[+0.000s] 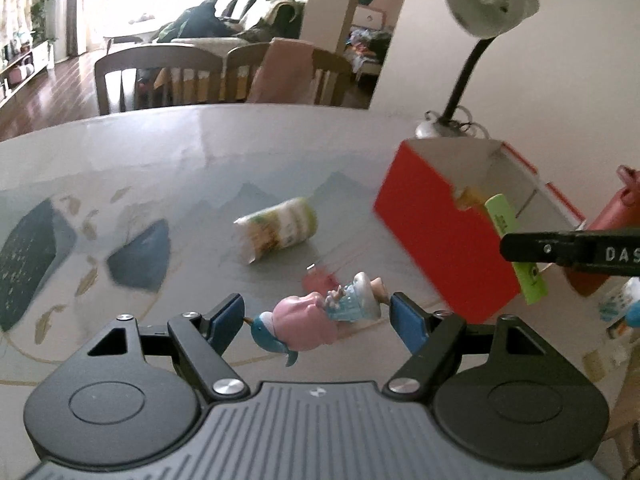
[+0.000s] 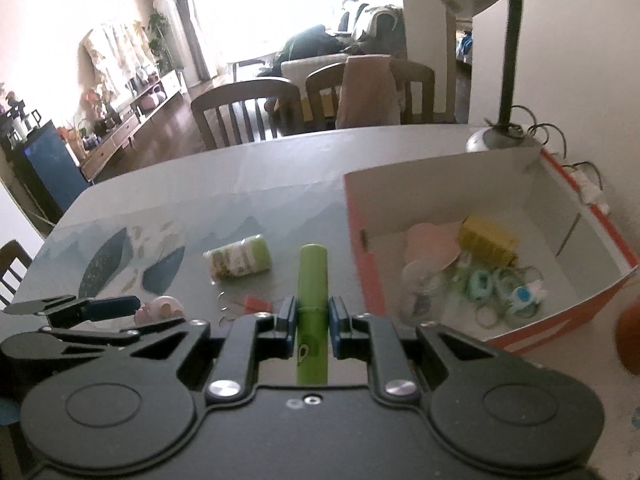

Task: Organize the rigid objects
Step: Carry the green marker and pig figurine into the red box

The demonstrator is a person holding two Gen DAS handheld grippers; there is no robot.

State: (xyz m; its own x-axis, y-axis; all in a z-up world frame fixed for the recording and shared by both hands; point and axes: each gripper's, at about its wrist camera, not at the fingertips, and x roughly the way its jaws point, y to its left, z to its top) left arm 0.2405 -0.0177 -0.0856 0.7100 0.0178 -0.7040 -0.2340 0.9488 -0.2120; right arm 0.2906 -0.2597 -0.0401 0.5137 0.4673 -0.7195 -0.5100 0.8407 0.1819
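Left gripper (image 1: 316,318) spread around the small hard figurine (image 1: 316,320), best pinched mid-body; right gripper (image 2: 313,320) pinching the light, slick green tube (image 2: 313,280) beside the red box (image 2: 568,224).

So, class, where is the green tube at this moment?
The green tube is clamped in the right gripper, just left of the red box.
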